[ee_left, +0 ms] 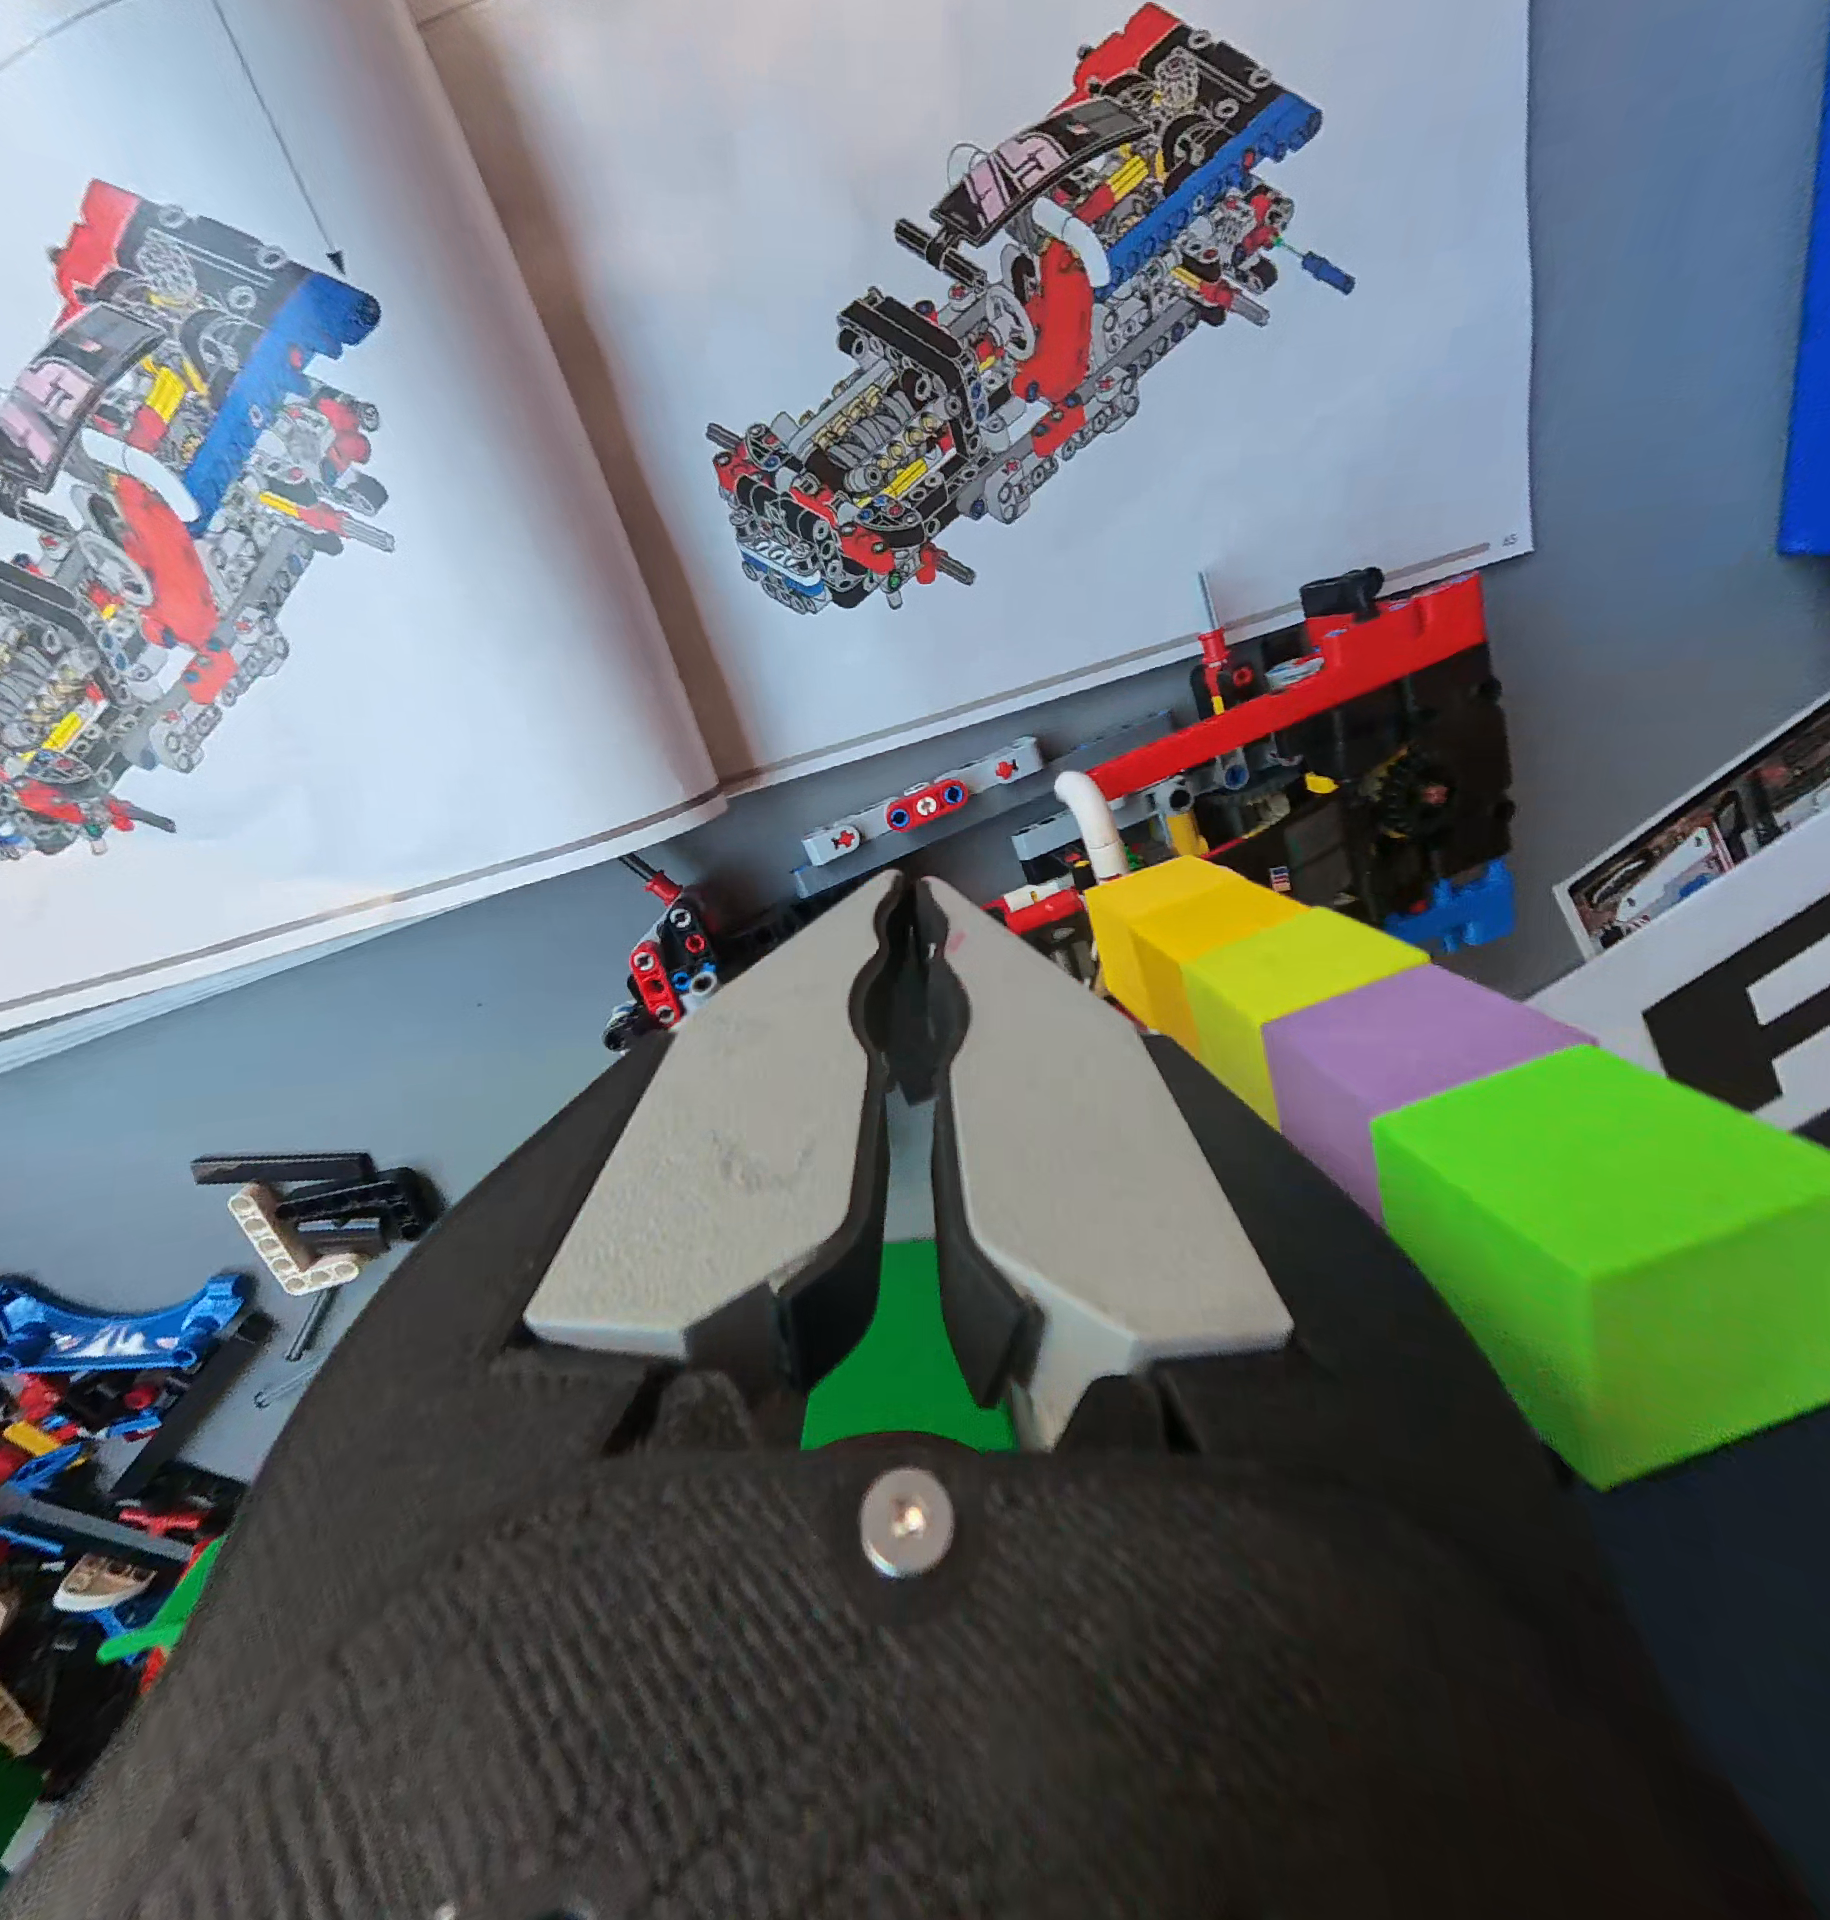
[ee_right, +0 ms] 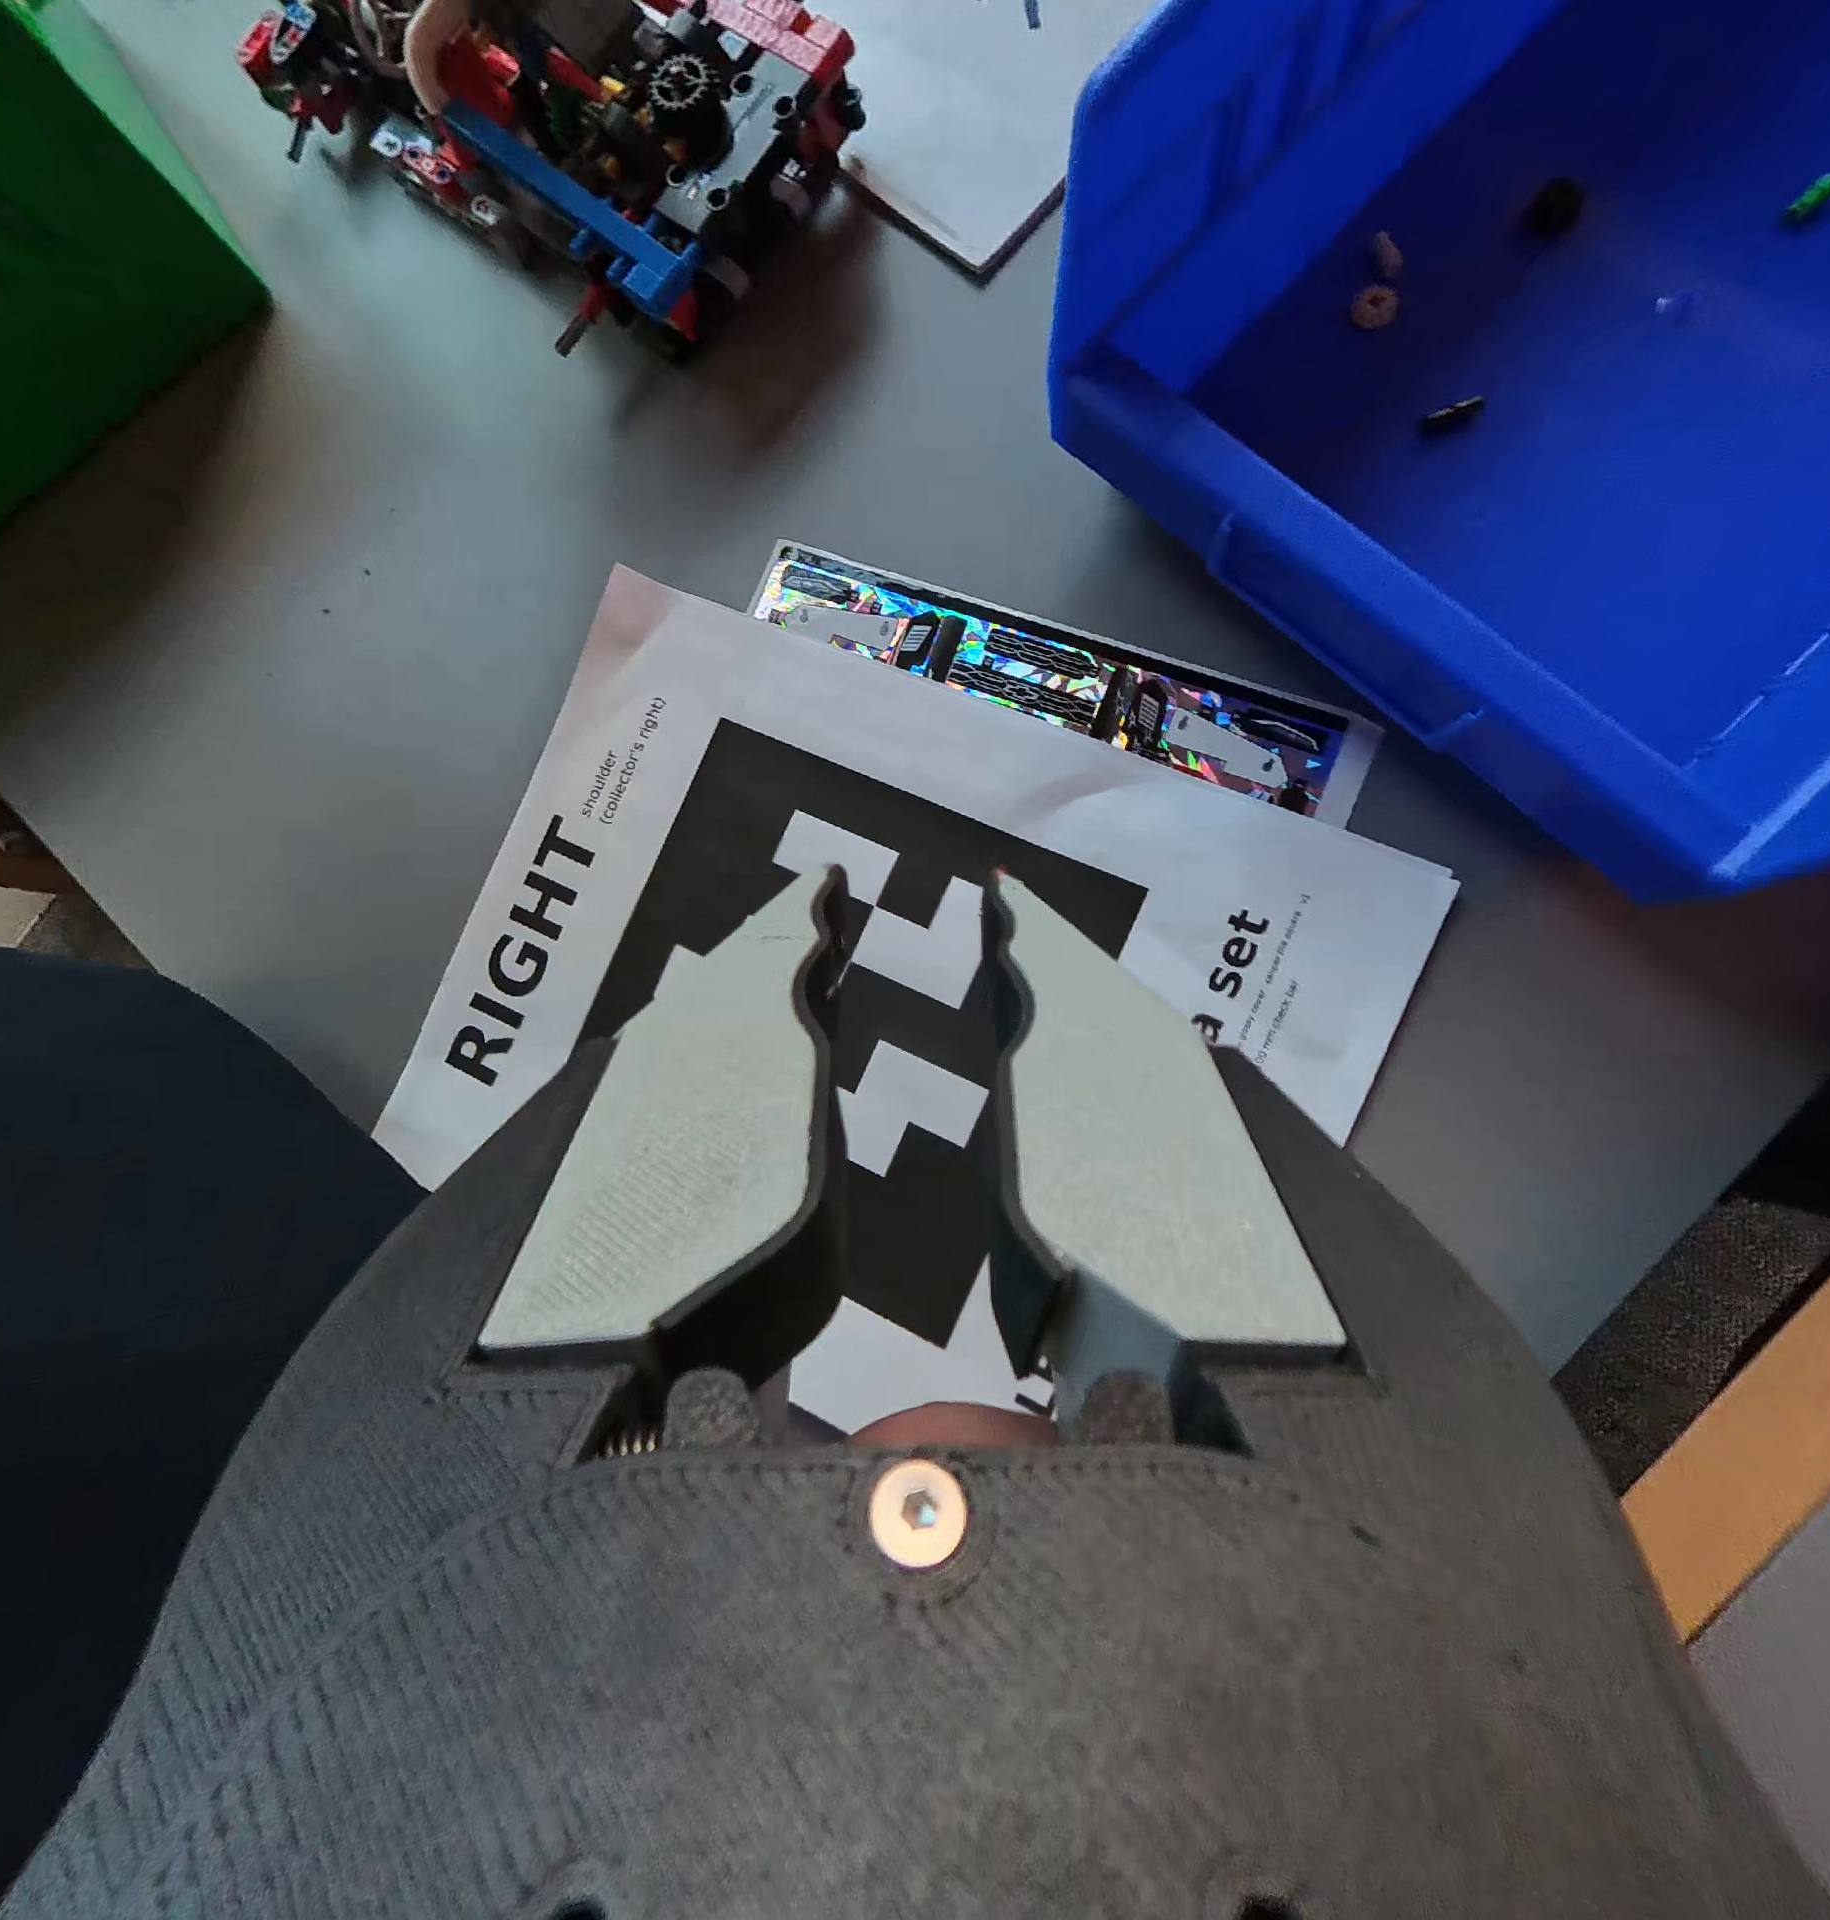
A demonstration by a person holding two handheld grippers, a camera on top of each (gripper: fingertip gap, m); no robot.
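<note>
Your left hand-held gripper (ee_left: pixel 909 891) is closed tip to tip on nothing, poised above the grey counter (ee_left: pixel 267 1081) near a brick-built car chassis (ee_left: pixel 1347 769) and an open instruction booklet (ee_left: pixel 599 416). Your right hand-held gripper (ee_right: pixel 916 881) hovers part-open and bare over a printed marker sheet (ee_right: pixel 1254 842), a blue bin (ee_right: pixel 1513 499) beyond.

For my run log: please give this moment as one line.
left gripper: shut, empty, near brick model | right gripper: open, empty, over printed sheet
</note>
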